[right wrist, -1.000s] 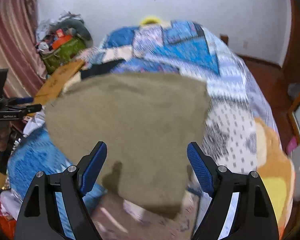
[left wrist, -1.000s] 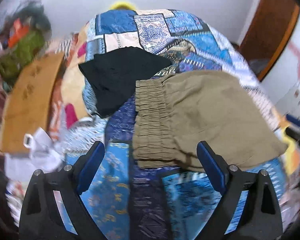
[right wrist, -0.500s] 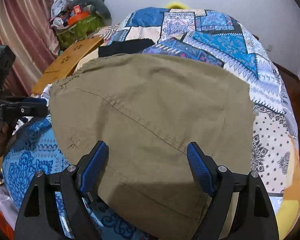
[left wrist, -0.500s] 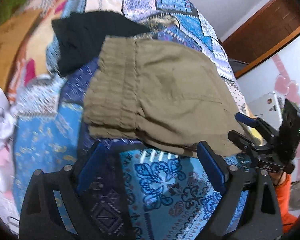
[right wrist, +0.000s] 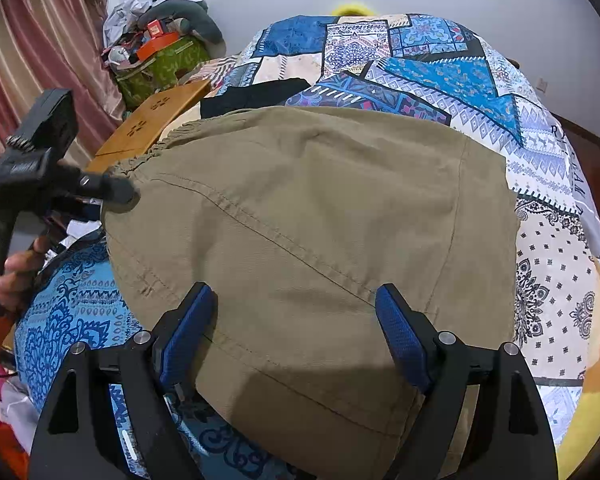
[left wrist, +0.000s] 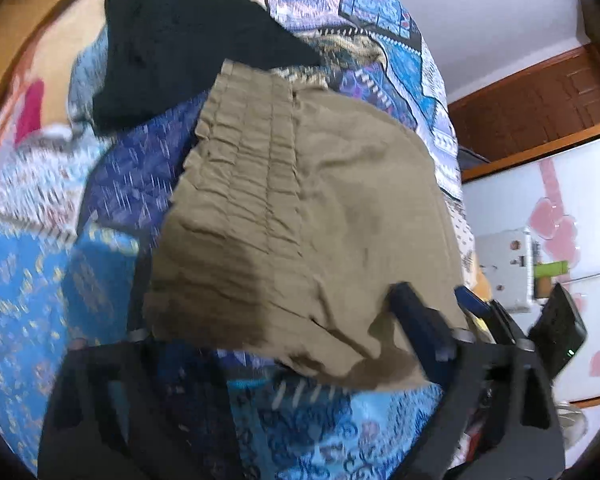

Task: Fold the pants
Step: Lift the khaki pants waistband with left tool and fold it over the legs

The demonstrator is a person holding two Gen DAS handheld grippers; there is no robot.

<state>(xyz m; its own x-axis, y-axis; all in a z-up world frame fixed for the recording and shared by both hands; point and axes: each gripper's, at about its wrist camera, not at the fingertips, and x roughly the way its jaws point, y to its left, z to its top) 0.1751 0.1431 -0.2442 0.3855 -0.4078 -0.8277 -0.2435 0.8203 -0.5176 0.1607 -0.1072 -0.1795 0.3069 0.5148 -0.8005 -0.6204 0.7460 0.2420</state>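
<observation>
The khaki pants (right wrist: 312, 240) lie spread across the middle of the frame on the patterned bed (right wrist: 548, 280), elastic waistband toward the upper left, a black garment (left wrist: 180, 48) just beyond it.

Here's the risk: the left hand-held gripper (left wrist: 268, 320) is closing at the lower edge of the frame with the waistband corner between its fingers, and the view is smeared with motion. If it bites only the top layer, the fold would likely drag crooked and leave the under layer bunched on the bed. Whether the pads are pressing cloth yet, I cannot tell; one finger is hidden under the fabric.

Over on the other side, the right hand-held gripper (right wrist: 296, 320) stands wide, blue pads (right wrist: 400, 332) straddling the pants' near hem, cloth between them but not pinched. A late or shallow grab there could let that edge slip.
</observation>
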